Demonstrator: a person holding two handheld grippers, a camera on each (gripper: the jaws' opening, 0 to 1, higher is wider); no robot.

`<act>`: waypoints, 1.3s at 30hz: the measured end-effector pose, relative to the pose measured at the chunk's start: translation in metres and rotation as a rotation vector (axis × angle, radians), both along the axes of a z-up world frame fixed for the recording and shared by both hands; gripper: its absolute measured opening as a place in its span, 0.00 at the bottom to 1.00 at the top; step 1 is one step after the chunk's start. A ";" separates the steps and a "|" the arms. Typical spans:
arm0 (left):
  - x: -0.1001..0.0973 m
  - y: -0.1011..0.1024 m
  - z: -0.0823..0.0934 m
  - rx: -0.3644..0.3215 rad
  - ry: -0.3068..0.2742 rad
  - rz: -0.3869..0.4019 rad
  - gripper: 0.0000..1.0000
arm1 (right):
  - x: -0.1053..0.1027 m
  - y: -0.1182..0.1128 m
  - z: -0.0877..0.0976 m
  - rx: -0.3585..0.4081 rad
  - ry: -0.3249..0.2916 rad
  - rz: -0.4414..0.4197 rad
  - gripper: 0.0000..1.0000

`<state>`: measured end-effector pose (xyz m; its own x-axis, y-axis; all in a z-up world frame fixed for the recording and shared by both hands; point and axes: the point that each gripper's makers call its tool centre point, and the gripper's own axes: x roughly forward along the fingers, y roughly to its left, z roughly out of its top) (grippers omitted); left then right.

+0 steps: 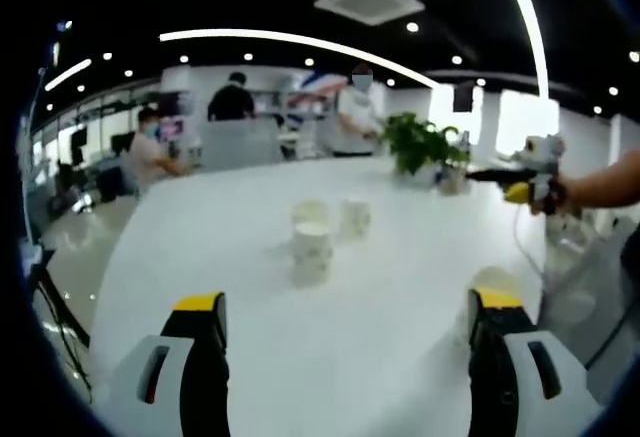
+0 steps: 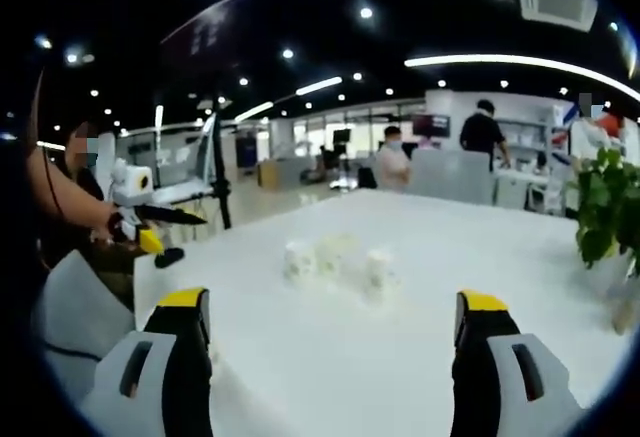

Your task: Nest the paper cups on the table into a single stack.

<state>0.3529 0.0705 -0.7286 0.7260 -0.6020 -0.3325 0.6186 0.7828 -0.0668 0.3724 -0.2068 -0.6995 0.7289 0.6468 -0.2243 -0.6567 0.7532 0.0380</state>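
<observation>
Nothing looks nested yet: three cups [image 1: 325, 229] stand apart mid-table [image 1: 400, 337], well ahead of my left gripper [image 1: 345, 357] and right gripper [image 2: 330, 357], both with jaws spread and holding nothing.

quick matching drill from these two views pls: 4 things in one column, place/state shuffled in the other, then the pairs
Things:
1. paper cups
2. potted plant
3. left gripper
4. right gripper

Place or state:
A. open, jaws spread wide above the near part of the white table, in the left gripper view
B. grouped near the middle of the table, not yet in one stack
C. open, holding nothing, cups ahead between its jaws, in the right gripper view
D. at the far edge of the table, green leaves

Pairs: 1-B, 2-D, 3-A, 4-C
</observation>
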 end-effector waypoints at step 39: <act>0.096 -0.038 -0.054 0.029 0.000 -0.006 0.98 | -0.005 0.005 -0.010 0.026 0.025 0.006 1.00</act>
<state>0.4488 0.0324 -0.7827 0.7225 -0.5962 -0.3501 0.6230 0.7810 -0.0442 0.3677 -0.2020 -0.7097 0.7192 0.6573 -0.2251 -0.6602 0.7475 0.0737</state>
